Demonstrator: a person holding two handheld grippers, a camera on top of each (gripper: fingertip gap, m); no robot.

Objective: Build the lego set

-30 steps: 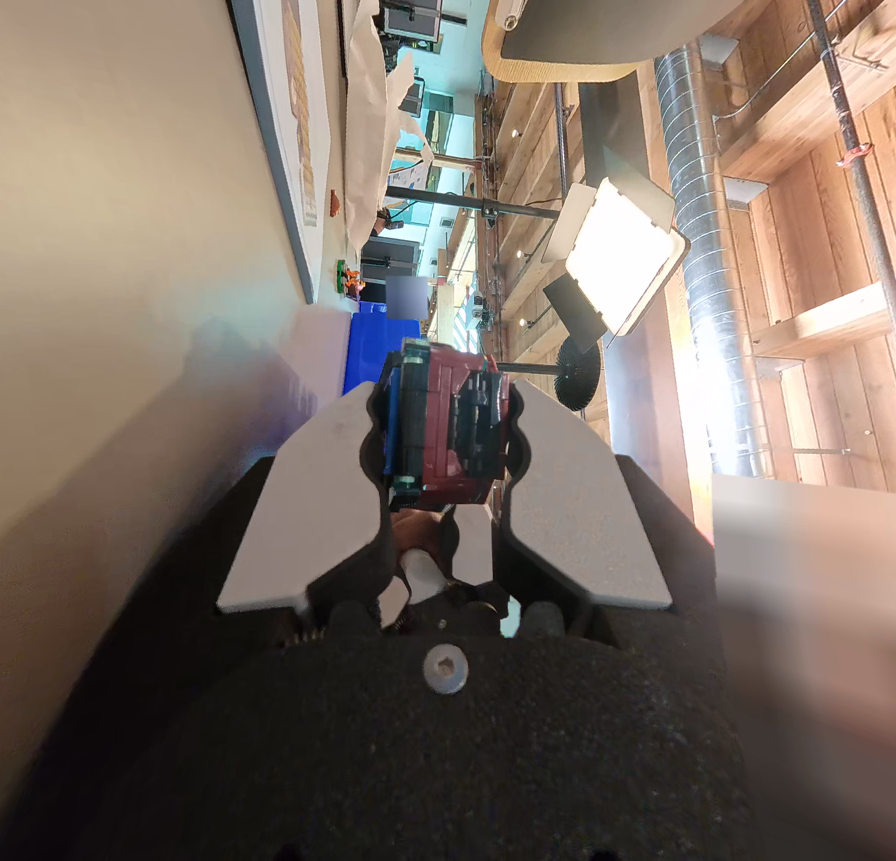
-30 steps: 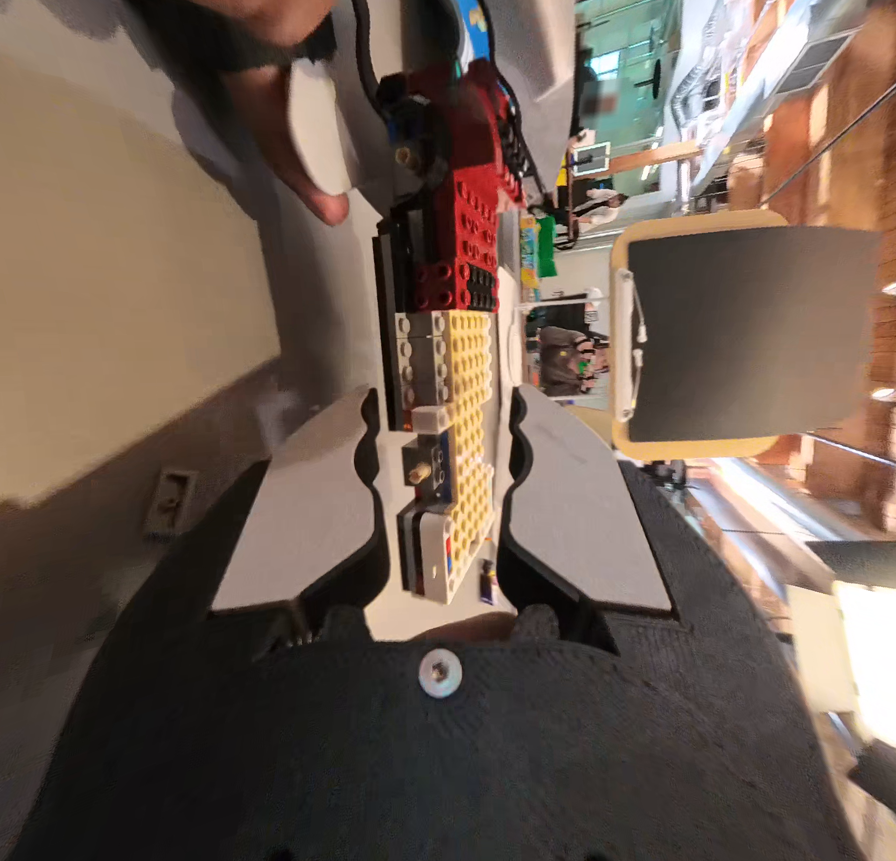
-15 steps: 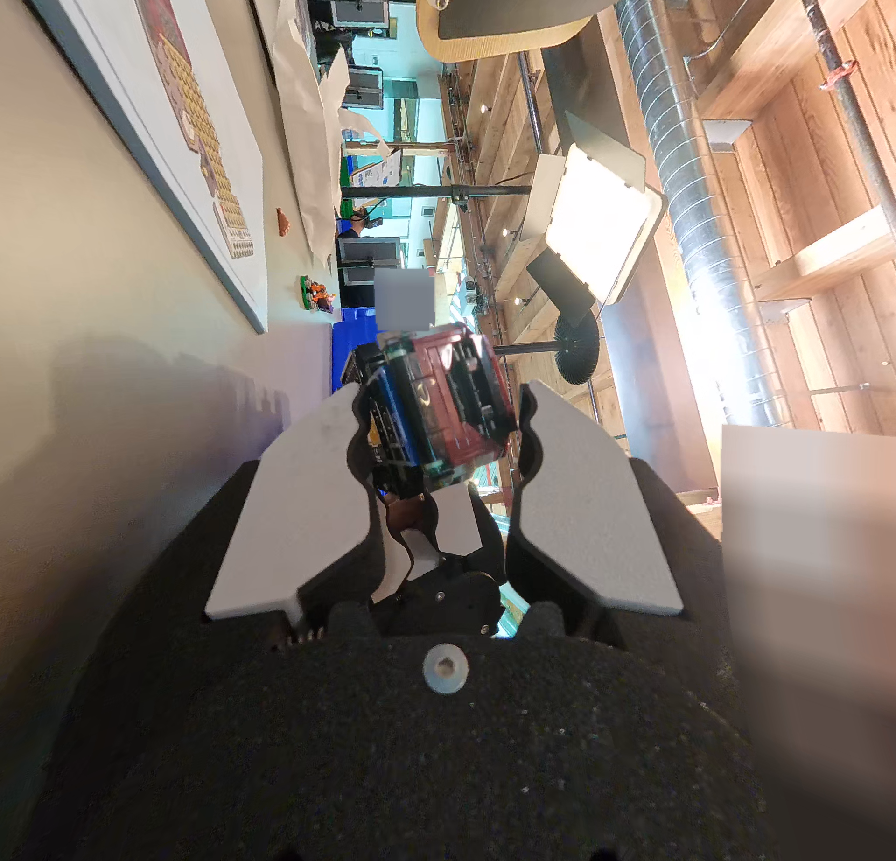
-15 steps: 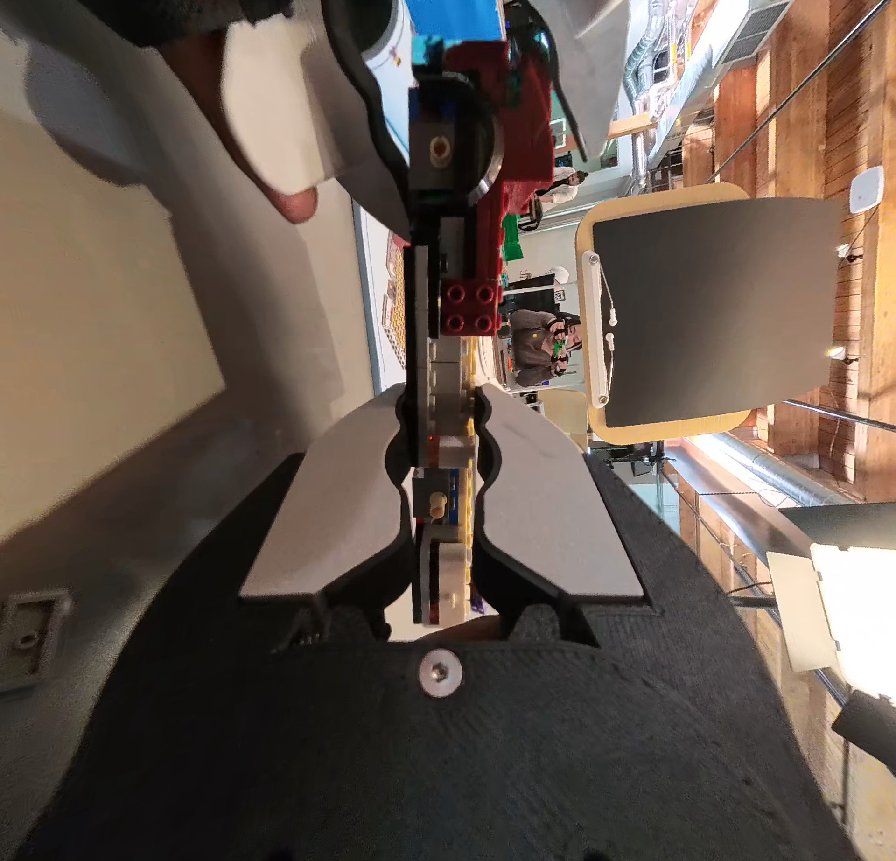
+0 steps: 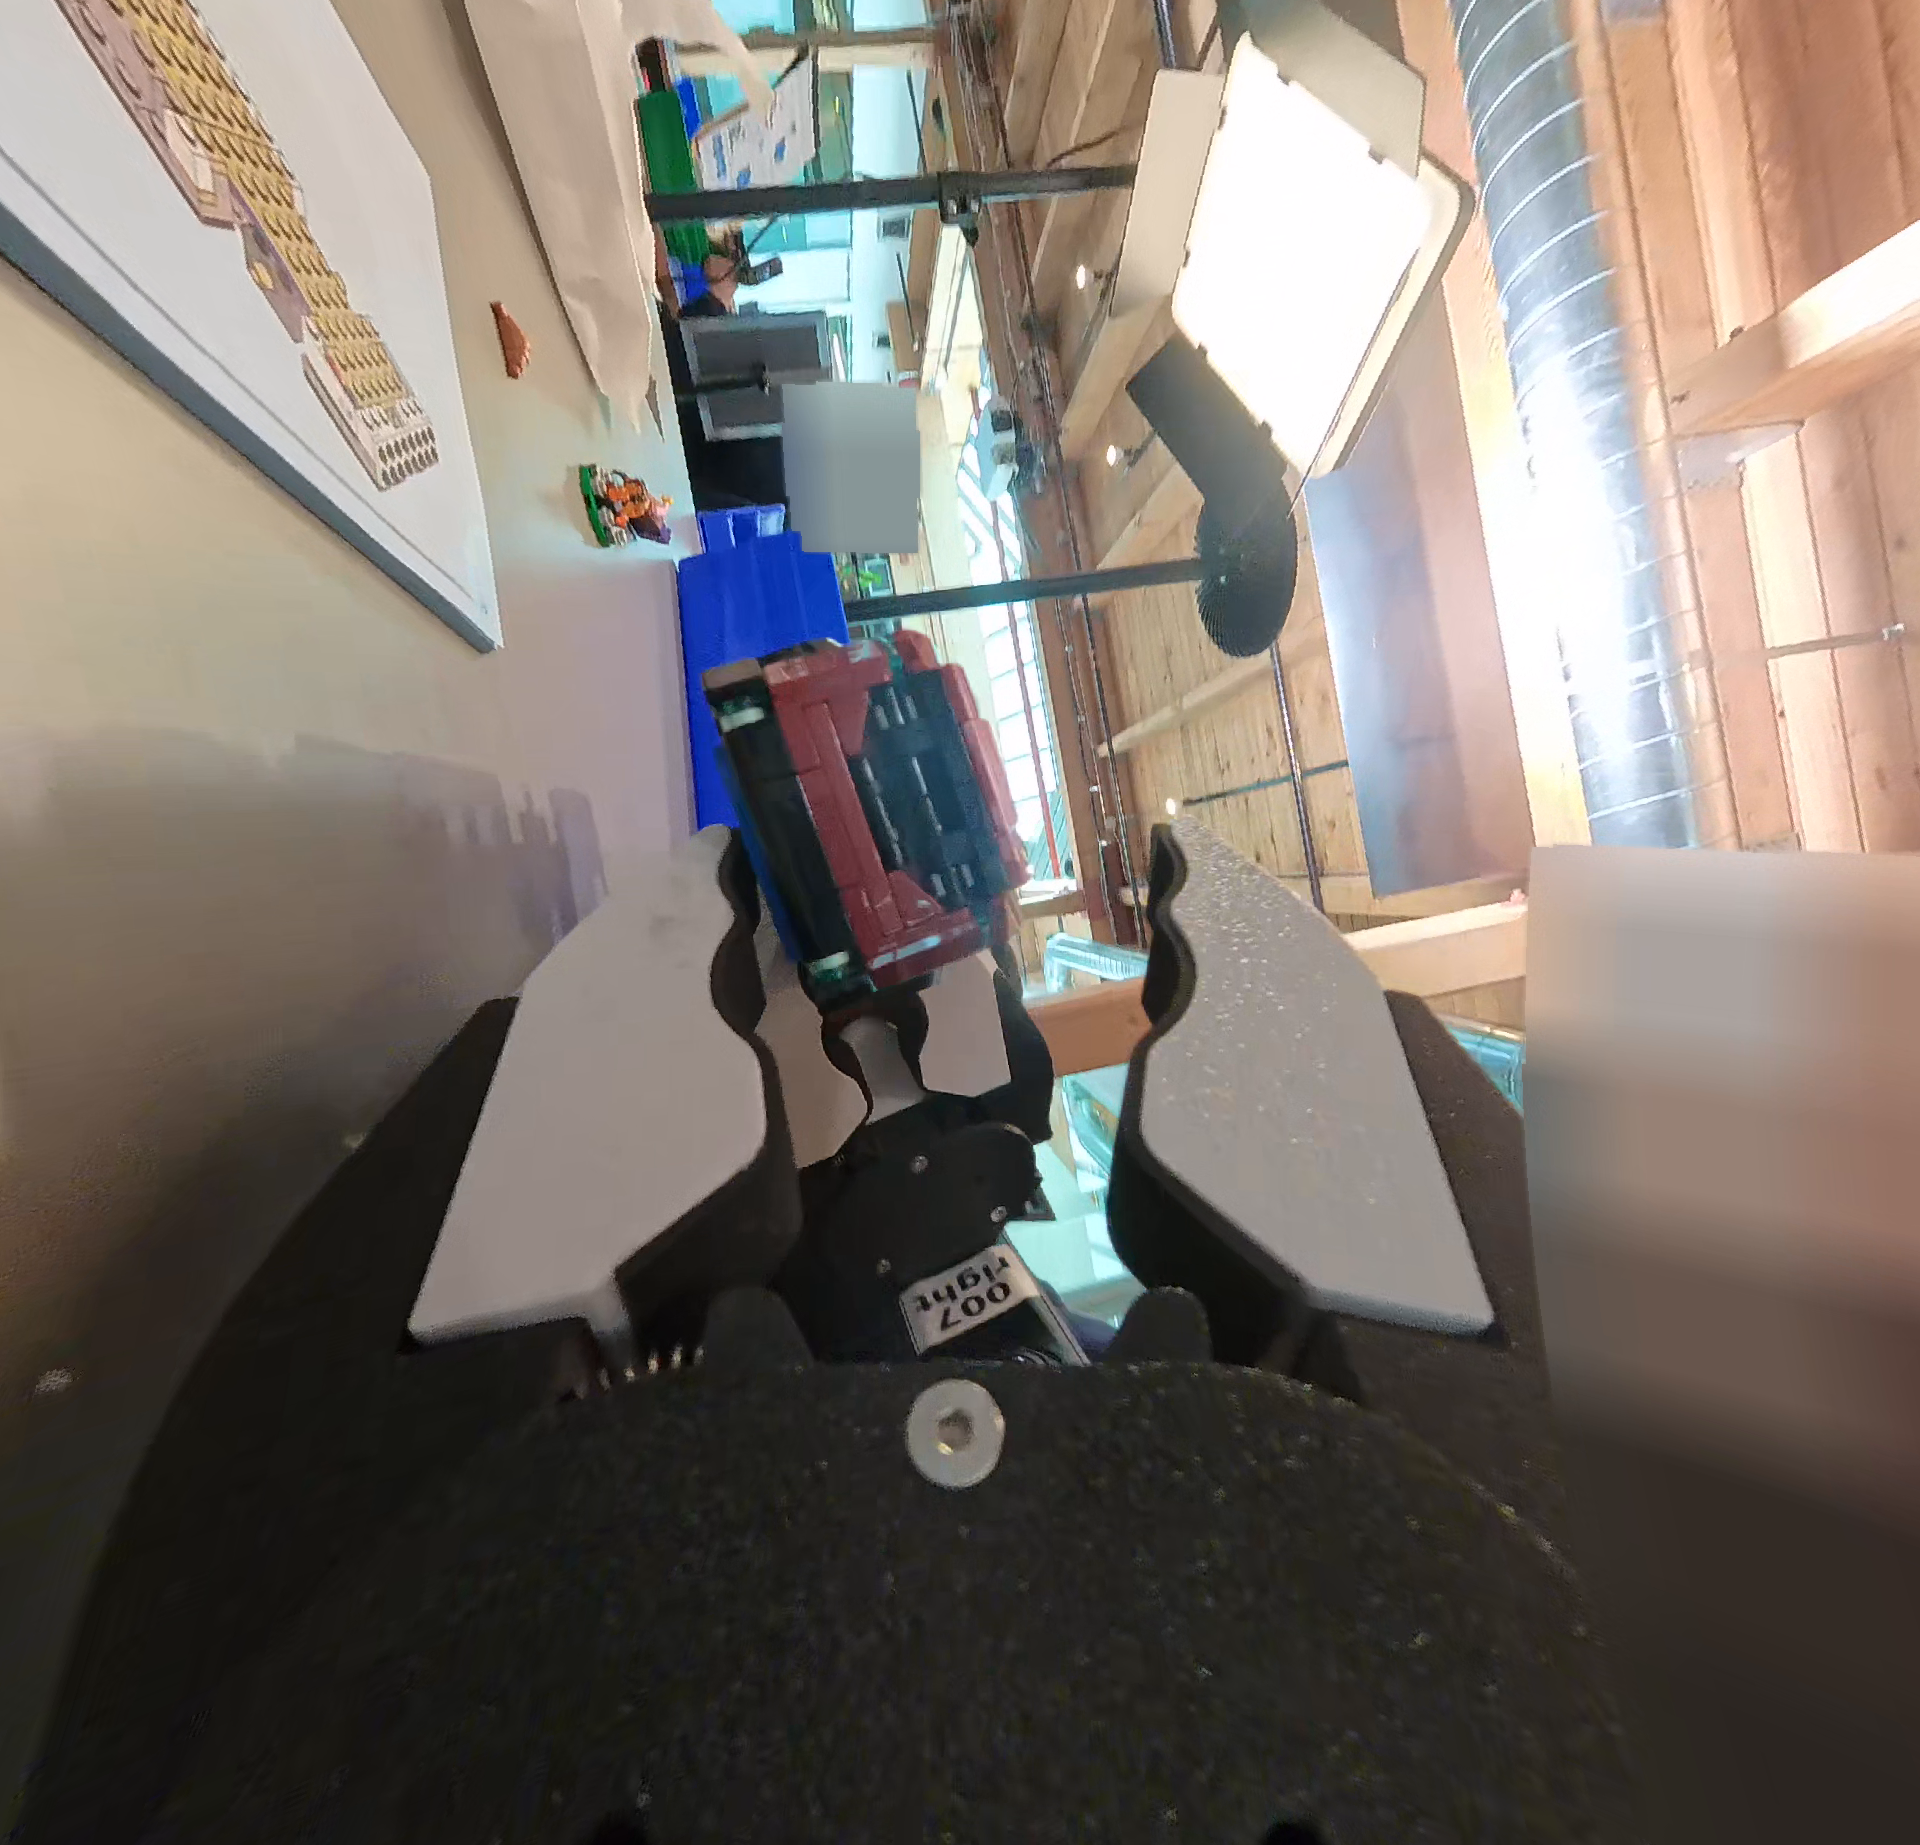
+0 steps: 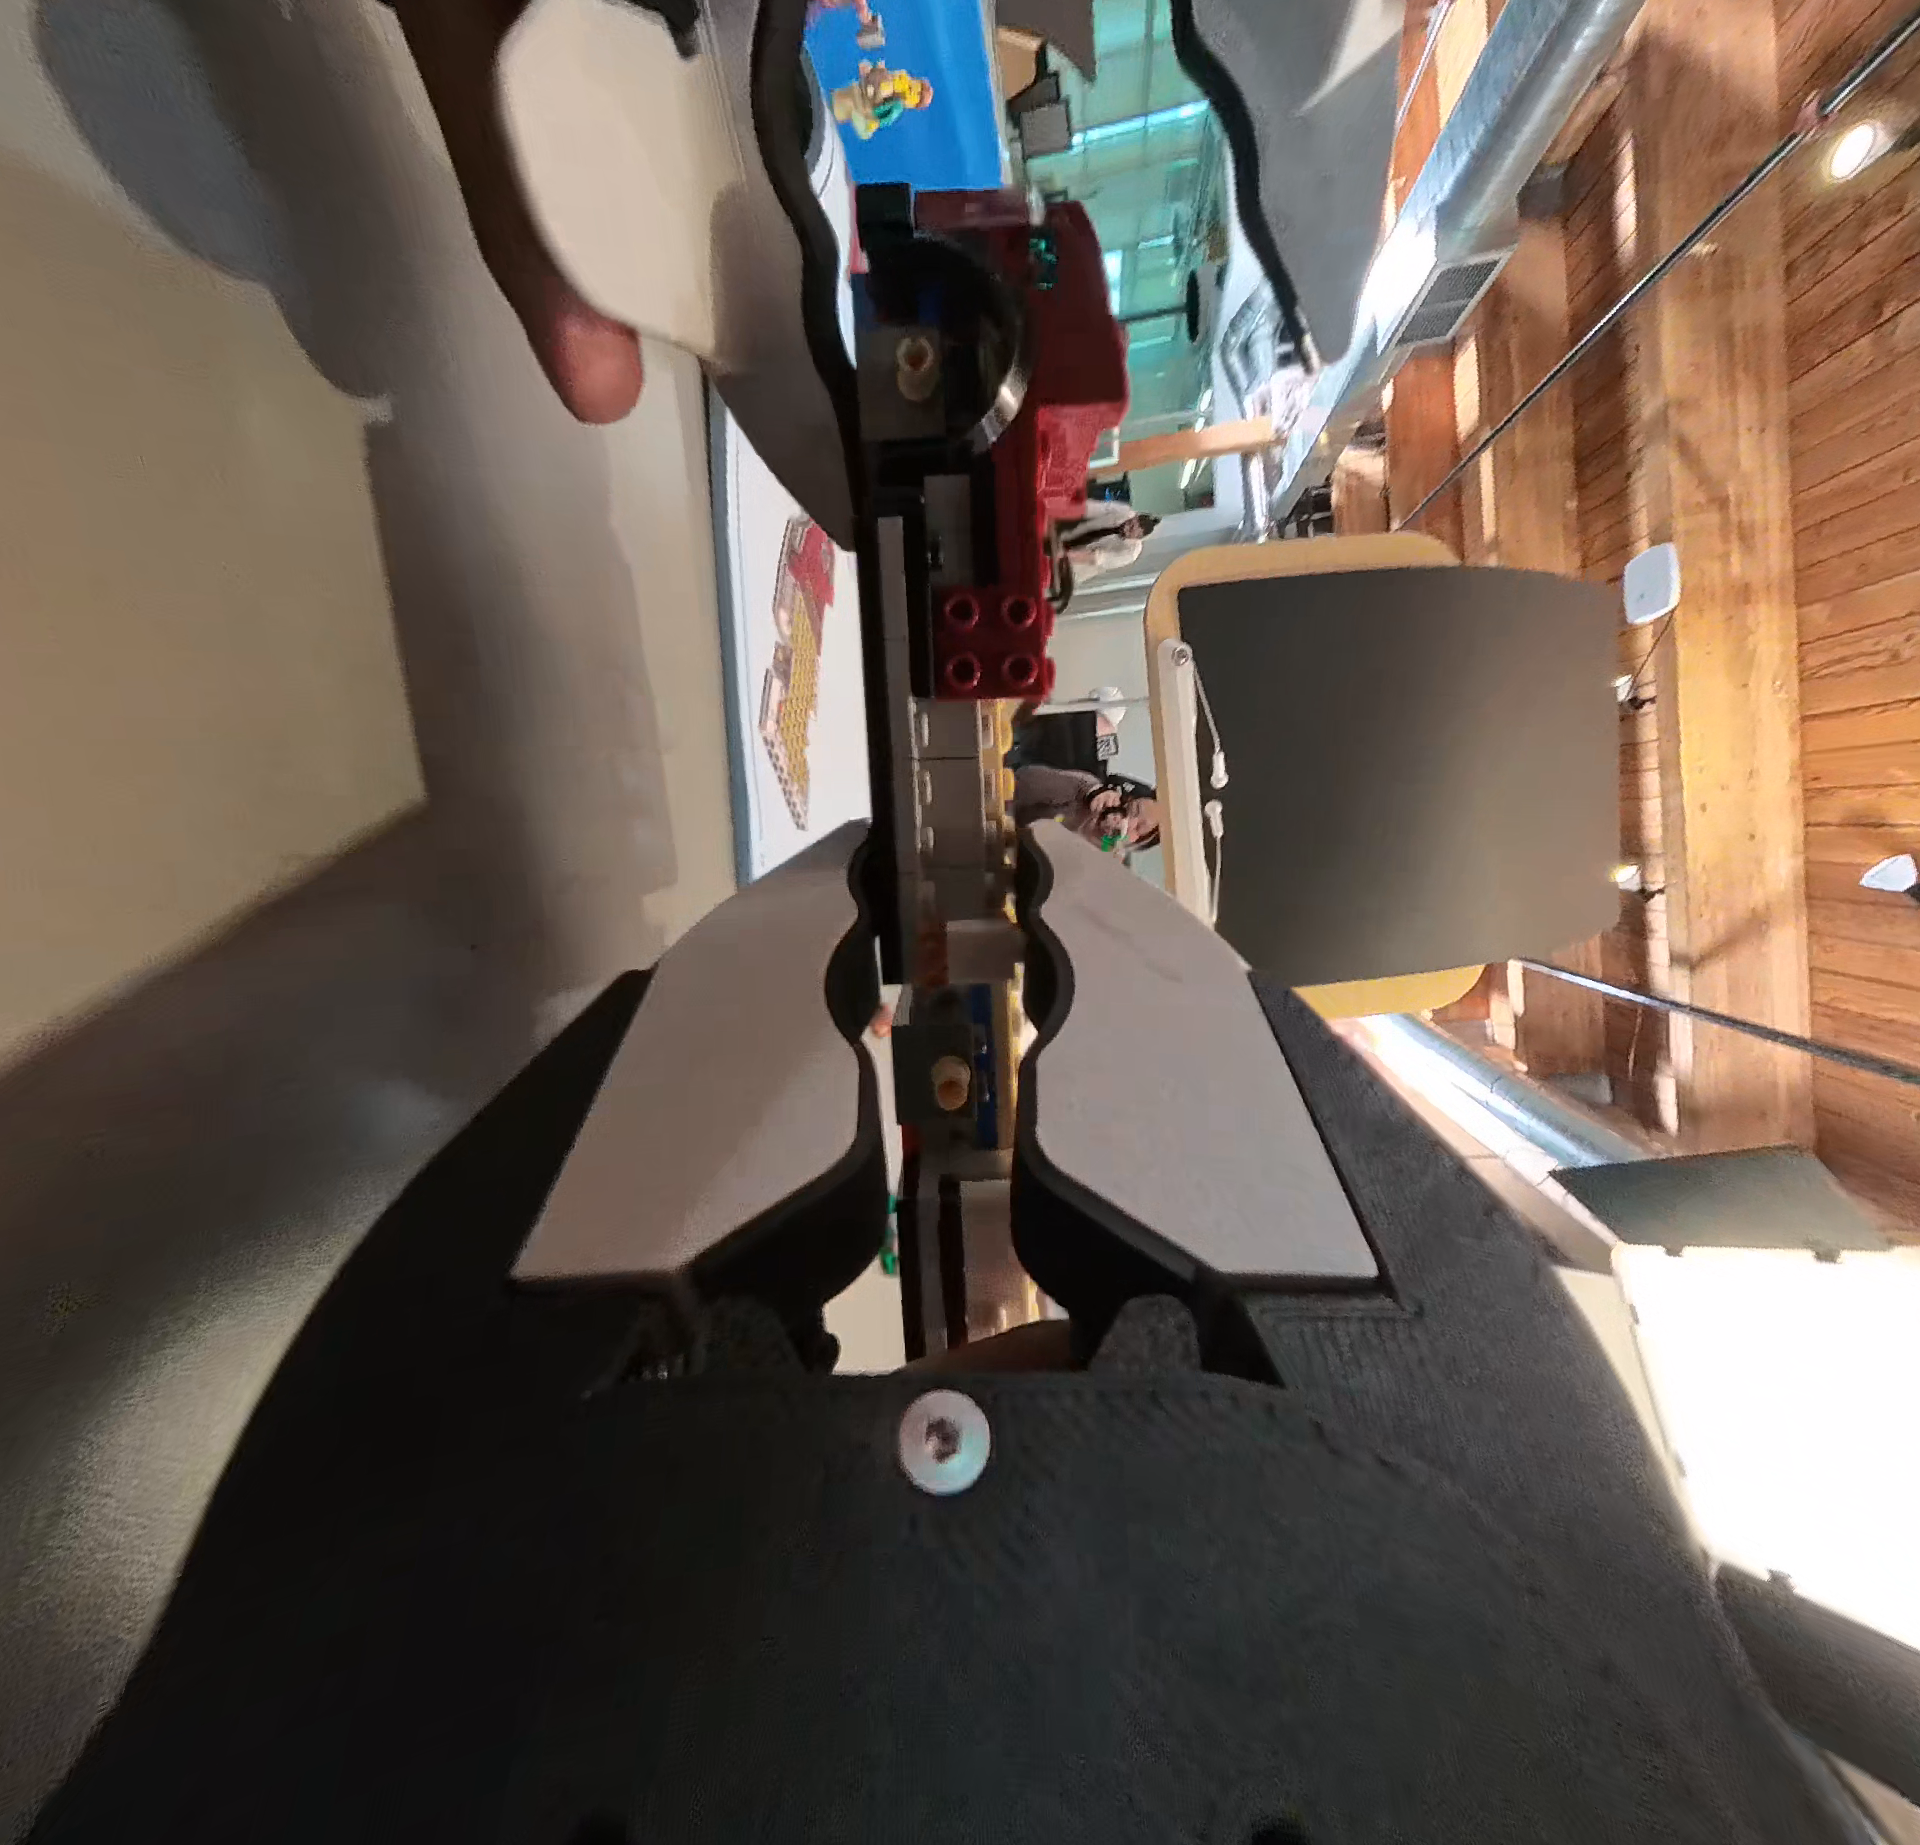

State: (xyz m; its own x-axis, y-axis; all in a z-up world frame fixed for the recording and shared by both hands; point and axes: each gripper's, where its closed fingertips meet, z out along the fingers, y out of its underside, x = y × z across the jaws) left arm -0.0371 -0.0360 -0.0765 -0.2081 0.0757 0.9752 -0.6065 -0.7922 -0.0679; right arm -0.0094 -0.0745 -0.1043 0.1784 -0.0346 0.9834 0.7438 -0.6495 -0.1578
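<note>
Right claw (image 6: pixel 940 922) clamped on the flat end of a long brick-built vehicle (image 6: pixel 961 590), both pads pressed against its grey and black plate stack, yellow studs showing at the right pad. Dark red cab end of that model far out in front, with a black wheel (image 6: pixel 940 361) on a tan axle, reaching up between the two fingers of the other claw at the top of the right wrist view. A person's finger (image 6: pixel 582 361) there too, beside the far claw's pale finger plate.

Left claw (image 5: pixel 940 860) spread wide apart, gripping nothing: dark red and black cab end of the same vehicle (image 5: pixel 883 808) between its fingertips, close against the left finger (image 5: pixel 644 1016), clear daylight between it and the right finger (image 5: pixel 1278 1047). Below the model, the right claw's pale fingers and black body (image 5: pixel 914 1151), bearing a white sticker.

Beyond, in the left wrist view: a blue bin (image 5: pixel 758 652), a small green and orange brick figure (image 5: pixel 618 502), a white sheet with a printed brick picture (image 5: pixel 239 268) on the pale desk (image 5: pixel 208 673), a bright panel lamp (image 5: pixel 1309 216) and wooden walls. In the right wrist view: a dark chair back with a pale wooden rim (image 6: pixel 1382 767) and a blue box with figures printed on it (image 6: pixel 904 60)
</note>
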